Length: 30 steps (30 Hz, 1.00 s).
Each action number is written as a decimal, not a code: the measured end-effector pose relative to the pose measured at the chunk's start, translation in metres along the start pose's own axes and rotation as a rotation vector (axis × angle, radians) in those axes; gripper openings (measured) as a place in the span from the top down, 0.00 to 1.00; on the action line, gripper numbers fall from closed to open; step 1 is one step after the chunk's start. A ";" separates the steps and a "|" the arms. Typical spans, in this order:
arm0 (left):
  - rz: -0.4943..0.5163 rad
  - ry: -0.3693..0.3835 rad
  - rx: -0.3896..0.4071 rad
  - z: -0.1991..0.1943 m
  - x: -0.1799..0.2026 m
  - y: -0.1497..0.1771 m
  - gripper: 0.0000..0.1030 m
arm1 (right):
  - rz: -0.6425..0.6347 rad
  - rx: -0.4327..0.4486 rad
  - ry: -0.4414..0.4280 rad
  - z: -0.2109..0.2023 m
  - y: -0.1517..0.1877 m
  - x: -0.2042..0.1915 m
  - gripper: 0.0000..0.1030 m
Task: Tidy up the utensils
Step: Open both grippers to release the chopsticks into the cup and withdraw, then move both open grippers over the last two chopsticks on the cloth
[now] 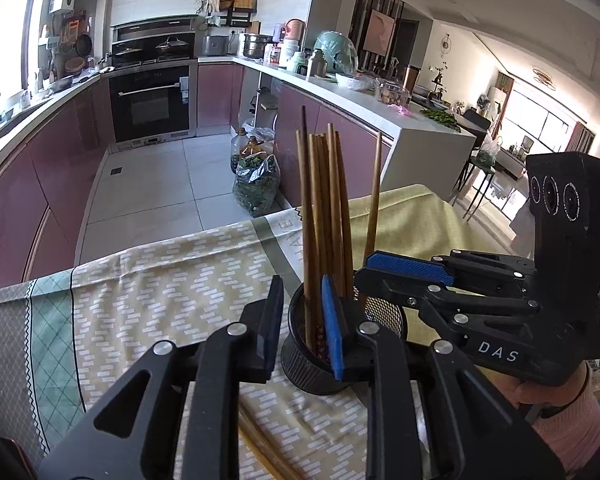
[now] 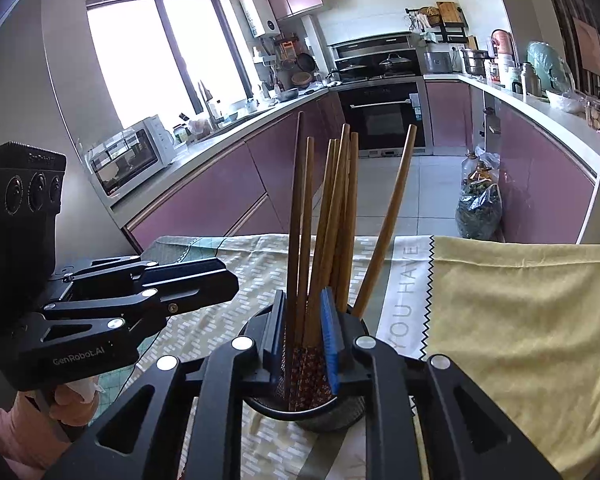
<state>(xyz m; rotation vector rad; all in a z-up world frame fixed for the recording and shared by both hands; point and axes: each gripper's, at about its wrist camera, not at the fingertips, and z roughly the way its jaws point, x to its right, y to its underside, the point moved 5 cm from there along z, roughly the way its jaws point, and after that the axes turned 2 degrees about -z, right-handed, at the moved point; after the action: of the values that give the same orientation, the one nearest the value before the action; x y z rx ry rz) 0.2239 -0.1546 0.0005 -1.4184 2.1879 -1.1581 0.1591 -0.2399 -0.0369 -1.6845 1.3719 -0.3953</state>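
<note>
Fingers (image 2: 333, 344) of both grippers stand slightly apart at the black mesh holder's (image 1: 300, 368) rim, chopsticks (image 2: 332, 216) between the right pair, bare cloth-covered surface (image 1: 148, 292) at centre left.

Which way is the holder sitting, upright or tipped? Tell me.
Upright. The holder stands on its base on the cloth, rim up, chopsticks rising from it.

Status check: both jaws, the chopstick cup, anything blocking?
Left gripper open at cup rim. Right gripper open, jaws astride chopsticks. Mesh cup upright on tablecloth. Loose chopsticks near cup; nothing blocking.
</note>
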 end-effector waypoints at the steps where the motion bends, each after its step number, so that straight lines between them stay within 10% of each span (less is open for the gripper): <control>1: -0.003 -0.017 0.018 -0.005 -0.003 0.003 0.75 | -0.002 0.000 -0.002 -0.001 0.001 -0.001 0.80; 11: -0.030 -0.126 0.125 -0.059 -0.032 0.049 0.58 | -0.105 0.027 -0.107 -0.031 0.027 -0.044 0.63; 30: -0.111 -0.286 0.008 -0.055 -0.066 0.151 0.29 | -0.083 -0.227 -0.107 0.030 0.123 -0.081 0.60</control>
<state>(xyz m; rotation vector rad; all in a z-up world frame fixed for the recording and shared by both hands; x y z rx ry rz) 0.1262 -0.0429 -0.0901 -1.6093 1.9277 -0.9300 0.0781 -0.1510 -0.1279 -1.9235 1.3099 -0.1974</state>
